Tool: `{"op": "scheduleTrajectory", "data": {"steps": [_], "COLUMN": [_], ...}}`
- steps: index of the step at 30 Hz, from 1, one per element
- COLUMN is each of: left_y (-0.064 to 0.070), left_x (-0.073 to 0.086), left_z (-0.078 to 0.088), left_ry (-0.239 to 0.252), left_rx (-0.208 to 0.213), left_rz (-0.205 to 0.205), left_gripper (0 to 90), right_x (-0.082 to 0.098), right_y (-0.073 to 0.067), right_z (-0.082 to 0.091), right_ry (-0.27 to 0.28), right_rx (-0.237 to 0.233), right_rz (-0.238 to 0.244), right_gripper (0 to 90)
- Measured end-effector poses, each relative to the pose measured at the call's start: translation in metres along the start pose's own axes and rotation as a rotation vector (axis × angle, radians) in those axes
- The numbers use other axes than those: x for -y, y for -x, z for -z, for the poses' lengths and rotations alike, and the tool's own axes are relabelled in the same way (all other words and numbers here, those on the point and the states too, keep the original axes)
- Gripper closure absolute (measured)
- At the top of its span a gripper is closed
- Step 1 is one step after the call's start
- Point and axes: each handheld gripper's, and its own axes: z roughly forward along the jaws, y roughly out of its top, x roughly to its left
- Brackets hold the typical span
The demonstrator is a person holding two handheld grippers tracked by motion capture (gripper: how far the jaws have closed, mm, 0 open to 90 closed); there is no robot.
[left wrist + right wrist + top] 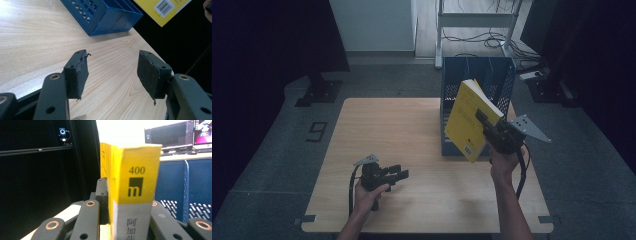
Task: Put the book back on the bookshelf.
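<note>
While one yellow book and one blue file rack are on view, the right gripper is clamped on the book's lower edge, holding it tilted just in front of the rack above the tabletop. Well away from the rack, the left gripper gapes wide, holding nothing.
</note>
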Motion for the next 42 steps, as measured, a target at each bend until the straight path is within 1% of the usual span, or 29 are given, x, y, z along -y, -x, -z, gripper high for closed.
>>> {"op": "scheduleTrajectory", "data": {"steps": [4,15,24,42], "left_y": [0.0,-0.001,-0.003,-0.003], "left_x": [0.0,0.0,0.001,0.002], "left_z": [0.001,-0.001,-0.001,-0.002], "left_ry": [0.003,-0.004,-0.007,-0.007], "left_rx": [0.0,0.0,-0.004,-0.002], "left_rz": [0.003,0.001,0.006,0.008], "left_gripper": [41.5,41.5,41.5,41.4], "right_x": [0.0,0.003,0.004,0.005], "right_y": [0.0,0.004,0.007,0.002], "right_z": [-0.005,-0.012,-0.019,-0.035], "right_ry": [-0.004,-0.01,-0.017,-0.024], "right_rx": [0.017,0.038,0.051,0.057], "right_rz": [0.008,-0.008,-0.009,0.003], "right_gripper": [75.0,75.0,75.0,74.9]}}
